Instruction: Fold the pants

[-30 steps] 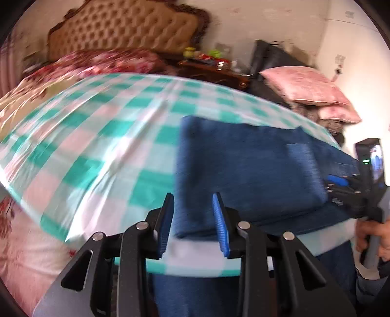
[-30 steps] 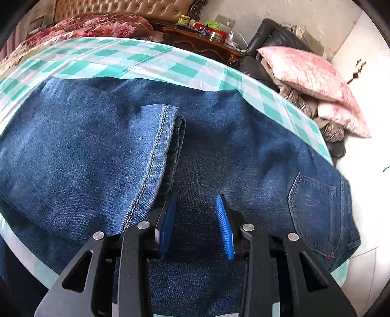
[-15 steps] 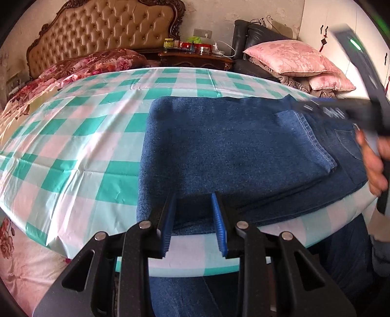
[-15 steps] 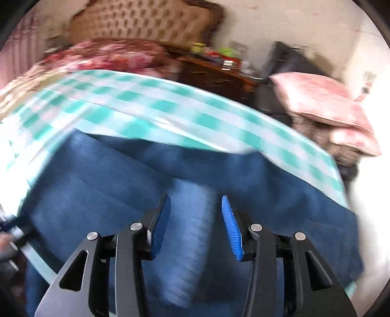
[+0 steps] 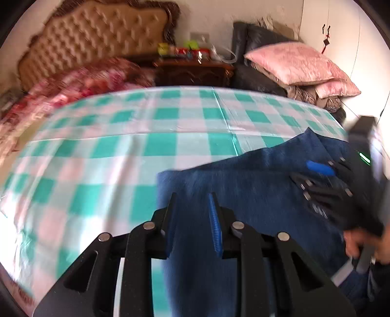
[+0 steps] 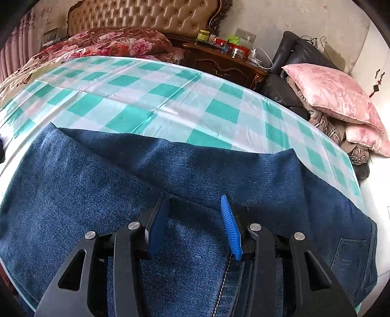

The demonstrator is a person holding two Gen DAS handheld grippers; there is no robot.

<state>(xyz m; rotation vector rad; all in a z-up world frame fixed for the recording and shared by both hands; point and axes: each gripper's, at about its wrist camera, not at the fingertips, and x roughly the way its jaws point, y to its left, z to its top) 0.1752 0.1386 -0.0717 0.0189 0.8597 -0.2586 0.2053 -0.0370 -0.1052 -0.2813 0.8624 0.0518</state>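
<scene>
**Both claws spread over folded jeans on the checked surface**

The pants [image 6: 102,207], dark blue denim, lie folded on the near right part of the surface [image 6: 136,97], which is covered by a teal-and-white checked cloth. One layer is doubled over another; a stitched hem edge runs under the right claw, and a back pocket [image 6: 351,253] shows at the far right near the surface's edge.

The right claw [image 6: 195,226] points forward and low over the denim, its blue-padded fingers [image 6: 230,229] set wide apart with nothing between them. Whether the tips touch the cloth cannot be told.

The left claw [image 5: 192,219] sits at the left corner of the folded pants [image 5: 256,195], tilted slightly, fingers parted with a moderate gap and gripping nothing; this view is motion-blurred. In it the right claw [image 5: 316,175] appears from the side, reaching in over the denim from the right, the person's right hand [image 5: 360,246] wrapped round its handle below.

Beyond the surface stand a bed with a tufted headboard [image 6: 146,17], a dark wooden nightstand [image 6: 226,61] and pink pillows [image 6: 334,95].
</scene>
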